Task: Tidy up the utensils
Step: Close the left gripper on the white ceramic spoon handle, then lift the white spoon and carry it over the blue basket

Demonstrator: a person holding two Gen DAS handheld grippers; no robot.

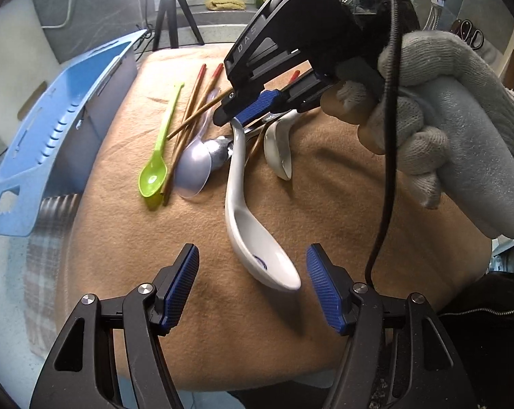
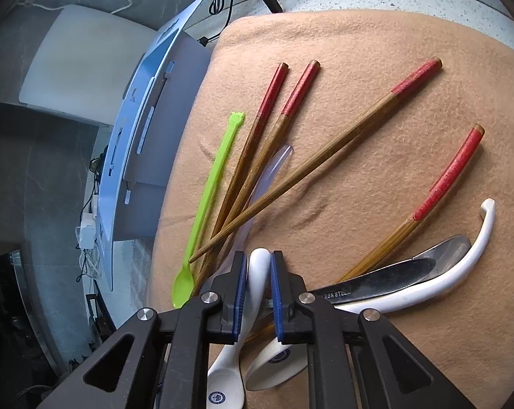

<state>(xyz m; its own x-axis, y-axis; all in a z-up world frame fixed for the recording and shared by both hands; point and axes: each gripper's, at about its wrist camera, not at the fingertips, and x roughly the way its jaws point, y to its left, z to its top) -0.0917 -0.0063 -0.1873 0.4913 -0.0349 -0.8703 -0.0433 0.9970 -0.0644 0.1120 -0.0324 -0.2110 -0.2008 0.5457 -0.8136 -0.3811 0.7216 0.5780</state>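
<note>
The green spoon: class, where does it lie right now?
In the left wrist view the green spoon lies on the tan cloth, left of the pile, between the blue rack and the chopsticks.

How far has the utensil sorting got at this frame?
Nothing looks sorted yet: the green spoon, chopsticks and steel knife lie loose on the tan cloth, outside the blue organizer. In hand: the right gripper is clamped on a white ceramic spoon handle; the left gripper is open around its bowl. The rest remains.
</note>
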